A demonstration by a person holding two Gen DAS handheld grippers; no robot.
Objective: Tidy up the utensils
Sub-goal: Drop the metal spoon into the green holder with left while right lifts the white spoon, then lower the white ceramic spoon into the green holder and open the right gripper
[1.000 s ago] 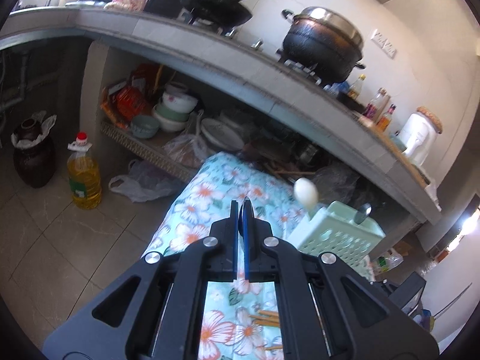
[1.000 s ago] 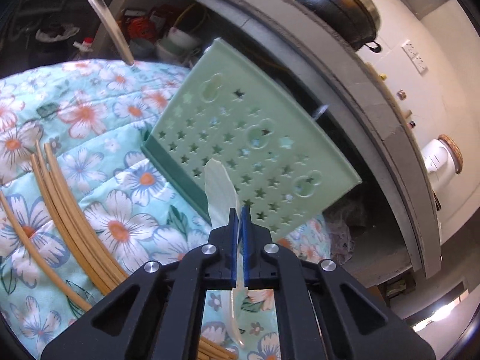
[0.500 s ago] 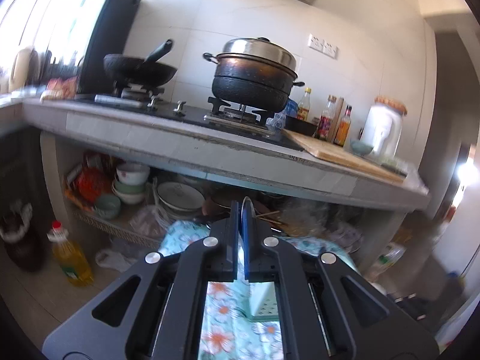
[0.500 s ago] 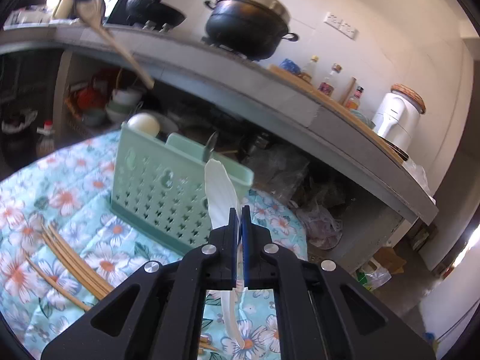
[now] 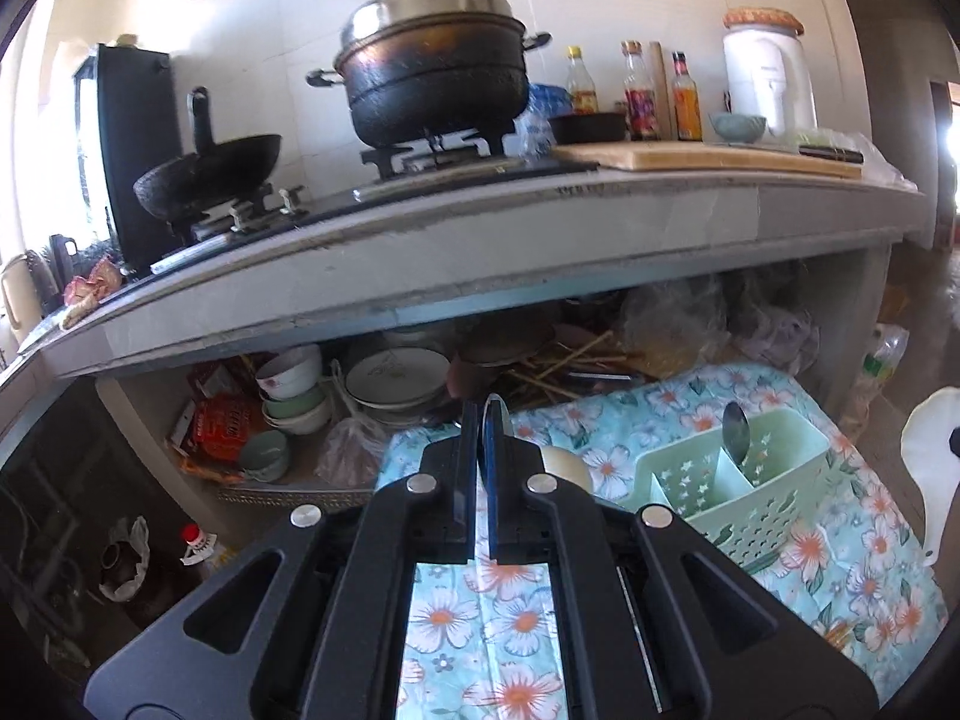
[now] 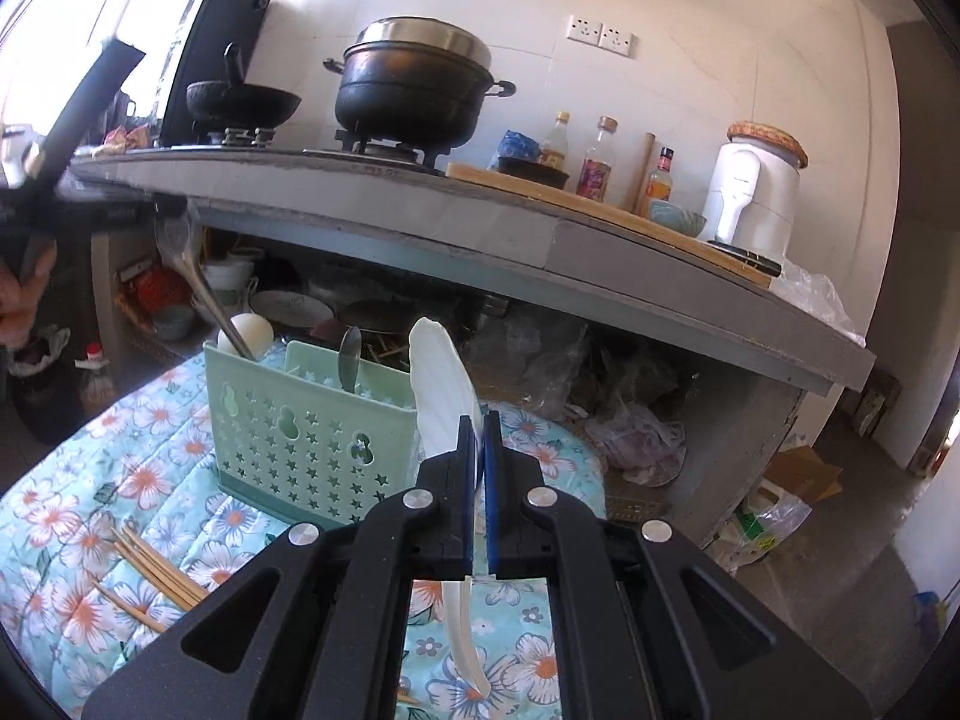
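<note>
Right wrist view: my right hand-held gripper (image 6: 478, 420) is clamped shut on a white ceramic soup spoon (image 6: 441, 390), bowl end rising above the jaws, handle trailing below them. It hangs just beside the pale green perforated plastic utensil caddy (image 6: 300, 432), which stands upright on a blue floral-print cloth (image 6: 72, 540). Inside the caddy I note a metal spoon (image 6: 349, 354) in a middle compartment and a second white spoon's rounded end (image 6: 249, 331) at the left corner. A bundle of bamboo chopsticks (image 6: 156, 570) lies loose on the cloth near the caddy's base. At the frame's left edge my left hand-held gripper (image 6: 36, 192) carries a long steel ladle (image 6: 192, 276), whose handle slants down into the caddy's left corner. Left wrist view: the left jaws are closed with a thin rounded metal edge showing between the tips (image 5: 482, 420); what part it is I cannot tell from here. The caddy (image 5: 756, 510) sits to the right, metal spoon (image 5: 735, 429) upright in it. Behind, a grey concrete counter (image 5: 540, 240) carries a black lidded pot (image 5: 438, 78) and a dark wok (image 5: 210, 174).
</note>
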